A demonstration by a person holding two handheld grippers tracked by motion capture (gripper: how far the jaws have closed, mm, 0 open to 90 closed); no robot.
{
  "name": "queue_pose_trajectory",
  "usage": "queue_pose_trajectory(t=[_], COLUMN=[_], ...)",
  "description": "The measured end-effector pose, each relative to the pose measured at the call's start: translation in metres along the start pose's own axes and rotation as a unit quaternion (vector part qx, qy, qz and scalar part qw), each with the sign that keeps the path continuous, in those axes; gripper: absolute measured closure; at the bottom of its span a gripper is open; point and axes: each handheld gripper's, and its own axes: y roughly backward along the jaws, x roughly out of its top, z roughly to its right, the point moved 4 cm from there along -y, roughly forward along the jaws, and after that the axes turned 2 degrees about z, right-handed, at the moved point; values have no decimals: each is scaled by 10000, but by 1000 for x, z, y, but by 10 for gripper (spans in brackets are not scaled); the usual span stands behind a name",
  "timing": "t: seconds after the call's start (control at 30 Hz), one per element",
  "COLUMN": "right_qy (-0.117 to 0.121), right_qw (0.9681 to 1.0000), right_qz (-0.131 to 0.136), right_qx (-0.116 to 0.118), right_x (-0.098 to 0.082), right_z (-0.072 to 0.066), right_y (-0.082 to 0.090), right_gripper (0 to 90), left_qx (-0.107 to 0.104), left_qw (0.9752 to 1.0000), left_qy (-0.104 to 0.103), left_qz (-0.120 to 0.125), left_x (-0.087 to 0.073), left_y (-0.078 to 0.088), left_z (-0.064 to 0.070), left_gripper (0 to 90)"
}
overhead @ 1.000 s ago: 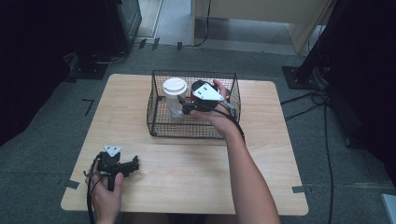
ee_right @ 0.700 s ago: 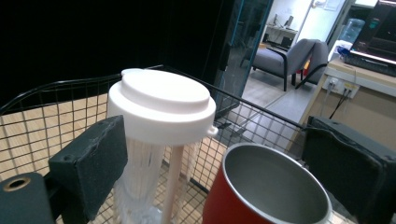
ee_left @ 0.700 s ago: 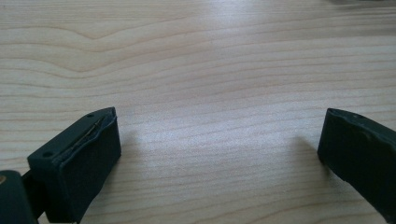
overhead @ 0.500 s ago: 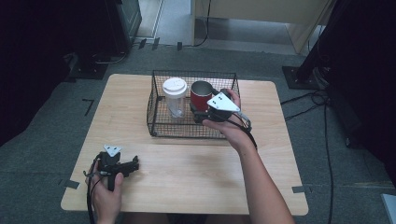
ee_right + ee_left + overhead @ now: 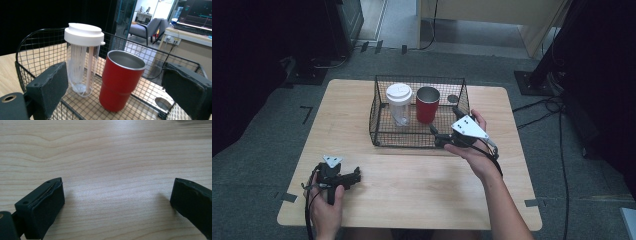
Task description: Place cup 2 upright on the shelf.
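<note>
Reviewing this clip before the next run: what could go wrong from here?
1. The right gripper, open and empty, sits at the basket rim; it could snag the wire.
2. The red cup stands close beside the clear tumbler; reaching for one may tip the other.
3. A small disc lies loose on the basket floor and may get knocked.

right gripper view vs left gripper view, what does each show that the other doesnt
Right gripper view alone: a black wire basket holding a clear tumbler with a white lid and a red steel cup, both upright and side by side, with a small round disc on the basket floor and a room with a chair behind. Left gripper view alone: bare wood filling the space between its fingers. Both: the light wooden table and two black fingers standing apart with nothing between them.
</note>
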Motion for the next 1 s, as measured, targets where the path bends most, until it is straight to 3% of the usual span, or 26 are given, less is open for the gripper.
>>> queue_pose_trajectory(t=[0.47,0.73,1.0], right_qy=[-37,-216,-316], right_qw=[9994,9975,9930], right_qz=[-97,-251,-551], right_qx=[-339,-621,-995], right_x=[-27,-56,-93], right_z=[16,32,52], right_y=[62,98,136], right_gripper=[74,74,74], left_qx=[0,0,-18], left_qw=[10000,10000,10000], left_qy=[-20,-20,-47], left_qz=[-13,-14,-17], left_x=[0,0,0], left_y=[0,0,0], left_z=[0,0,2], left_gripper=[1,1,1])
